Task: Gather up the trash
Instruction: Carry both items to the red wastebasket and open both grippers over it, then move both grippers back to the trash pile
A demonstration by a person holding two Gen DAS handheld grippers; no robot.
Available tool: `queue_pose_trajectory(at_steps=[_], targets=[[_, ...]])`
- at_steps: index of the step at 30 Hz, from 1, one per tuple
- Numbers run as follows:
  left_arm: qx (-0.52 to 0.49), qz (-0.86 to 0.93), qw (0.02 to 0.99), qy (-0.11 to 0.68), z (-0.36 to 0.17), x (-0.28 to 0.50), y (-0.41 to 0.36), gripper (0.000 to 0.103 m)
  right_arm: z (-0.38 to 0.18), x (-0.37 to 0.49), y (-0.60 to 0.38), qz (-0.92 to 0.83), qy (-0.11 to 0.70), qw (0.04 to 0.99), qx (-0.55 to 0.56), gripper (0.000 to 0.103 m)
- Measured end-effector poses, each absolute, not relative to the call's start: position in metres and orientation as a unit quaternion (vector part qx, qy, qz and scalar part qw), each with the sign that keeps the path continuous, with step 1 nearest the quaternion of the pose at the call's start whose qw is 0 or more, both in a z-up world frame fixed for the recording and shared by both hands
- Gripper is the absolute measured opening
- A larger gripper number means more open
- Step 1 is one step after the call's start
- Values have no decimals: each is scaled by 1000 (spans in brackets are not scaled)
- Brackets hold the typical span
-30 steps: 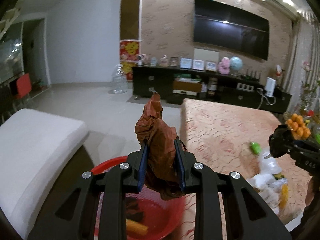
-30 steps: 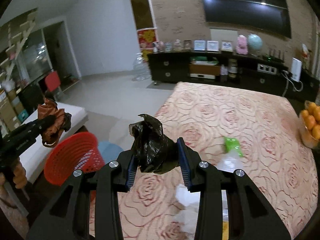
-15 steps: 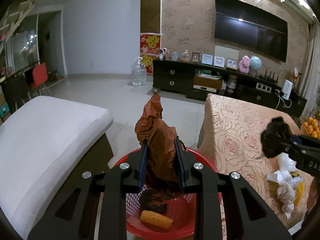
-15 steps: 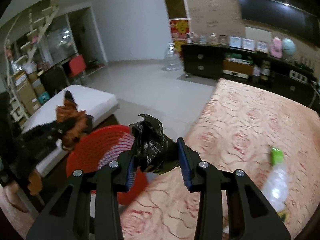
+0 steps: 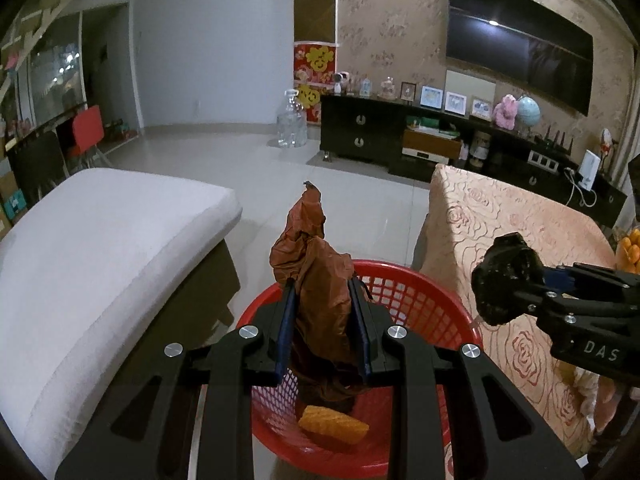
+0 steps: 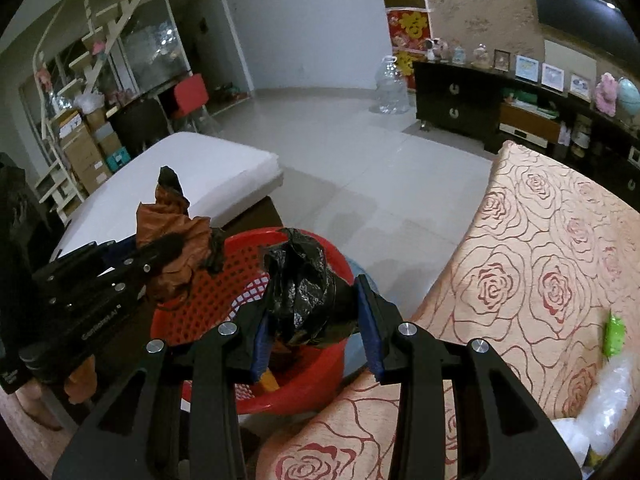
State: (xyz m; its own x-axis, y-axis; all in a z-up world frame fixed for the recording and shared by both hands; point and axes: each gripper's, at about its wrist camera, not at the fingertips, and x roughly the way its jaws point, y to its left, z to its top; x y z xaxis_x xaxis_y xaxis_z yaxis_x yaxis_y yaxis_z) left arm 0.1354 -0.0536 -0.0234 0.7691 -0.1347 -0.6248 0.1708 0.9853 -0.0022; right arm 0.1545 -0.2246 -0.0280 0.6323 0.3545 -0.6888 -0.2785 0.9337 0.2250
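While both grippers hang over the red basket (image 5: 424, 300), left gripper (image 5: 324, 304) clenched on brown bag (image 5: 316, 280), right gripper (image 6: 316, 304) clenched on black bag (image 6: 304, 280), tablecloth edge (image 6: 460, 272) just beside rim, open floor (image 5: 352, 200) beyond.

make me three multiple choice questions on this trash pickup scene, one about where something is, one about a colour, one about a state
1. Where is the orange snack piece?
A. on the tablecloth
B. inside the basket
C. on the white cushion

2. What colour is the basket?
A. red
B. blue
C. green

3. What is the state of the right gripper?
A. open and empty
B. shut on a black bag
C. shut on a bottle

Answers:
1. B, the left wrist view shows it lying on the basket's floor.
2. A, its mesh wall and rim are red in both views.
3. B, the crumpled black bag is pinched between its fingers, while the left gripper holds a brown bag above the basket.
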Motion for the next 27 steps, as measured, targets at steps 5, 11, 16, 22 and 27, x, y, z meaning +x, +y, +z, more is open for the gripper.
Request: queue_pose_trajectory(at_steps=[5,11,16,22,27], targets=[[13,-82,932,353,-32,141,-45,24,-40,160,-214,186,410,892,49,37],[7,-84,926,368,-39,142,-36,26,-49,161,-202,202,423,882,43,43],[4,-86,927,364,-38,140,-33,44,-46,156,-204,198,419,885,54,70],[-1,-89,932,352,-34,134,-34,60,-39,150,-221,185,413,889,67,70],[-11,-97,934,343,-29,131,-35,67,-27,140,-250,158,397,900,84,70]])
